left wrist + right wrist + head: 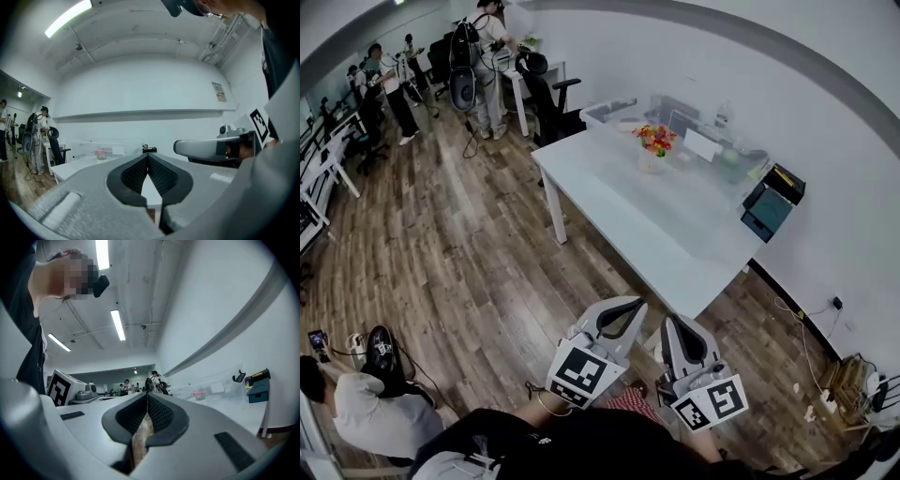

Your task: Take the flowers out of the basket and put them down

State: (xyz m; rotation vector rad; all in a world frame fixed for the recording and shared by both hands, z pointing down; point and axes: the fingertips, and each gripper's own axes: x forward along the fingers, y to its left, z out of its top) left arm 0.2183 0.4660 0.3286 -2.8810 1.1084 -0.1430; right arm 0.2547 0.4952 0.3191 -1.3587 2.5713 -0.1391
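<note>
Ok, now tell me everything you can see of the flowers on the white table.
The flowers are a small bunch of orange, red and pink blooms with green leaves, standing upright in a pale basket whose weave is too small to make out. They sit toward the far side of the white table, beside a white card. Only the basket touches them; the left gripper and right gripper, both shut, are far off, short of the table's near end.

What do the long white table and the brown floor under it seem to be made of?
The long white table looks like smooth laminate or painted board, matte: even colour, only soft reflections. The brown floor looks like wood or wood-look planks: narrow boards with grain streaks and a faint sheen. Real wood or vinyl cannot be told.
</note>
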